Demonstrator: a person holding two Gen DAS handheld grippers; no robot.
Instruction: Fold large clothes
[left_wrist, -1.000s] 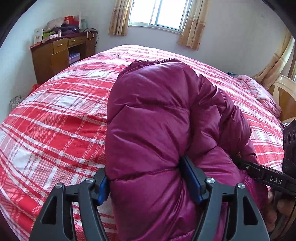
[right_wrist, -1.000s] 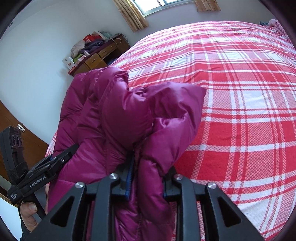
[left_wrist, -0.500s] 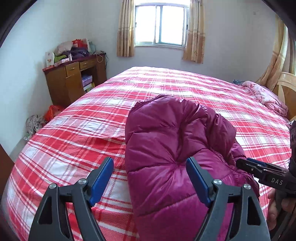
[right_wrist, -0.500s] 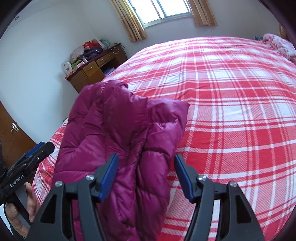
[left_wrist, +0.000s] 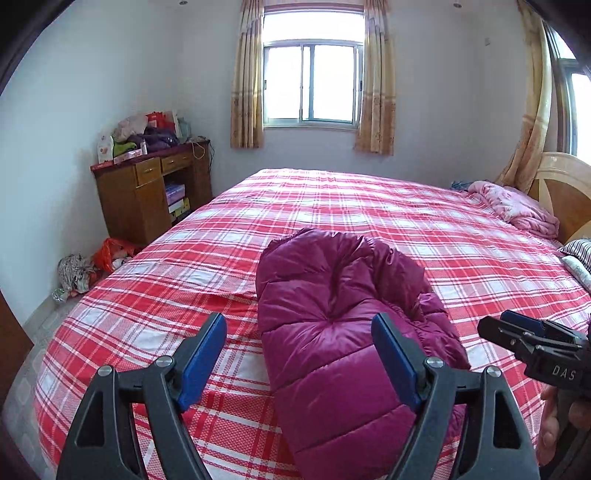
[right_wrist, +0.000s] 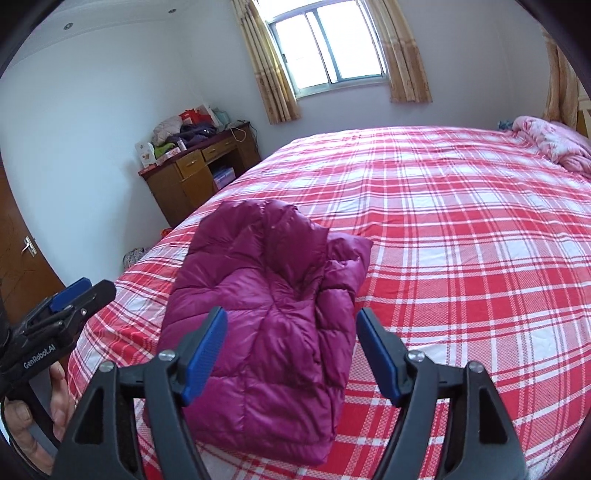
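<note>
Folded jacket lay released on the bed

Nearest, the left hand-held gripper (left_wrist: 299, 363) stood wide open with nothing pinched, and the right hand-held gripper (right_wrist: 291, 354) had its jaws opening, its pads clear of the cloth. Just beyond them the magenta puffer jacket (right_wrist: 266, 317) sat bundled near the bed's (right_wrist: 461, 229) near edge. The folding looked finished or nearly so; perhaps only tidying remained. Farther off stood a cluttered wooden cabinet (left_wrist: 147, 192) and the window (left_wrist: 312, 83).
</note>
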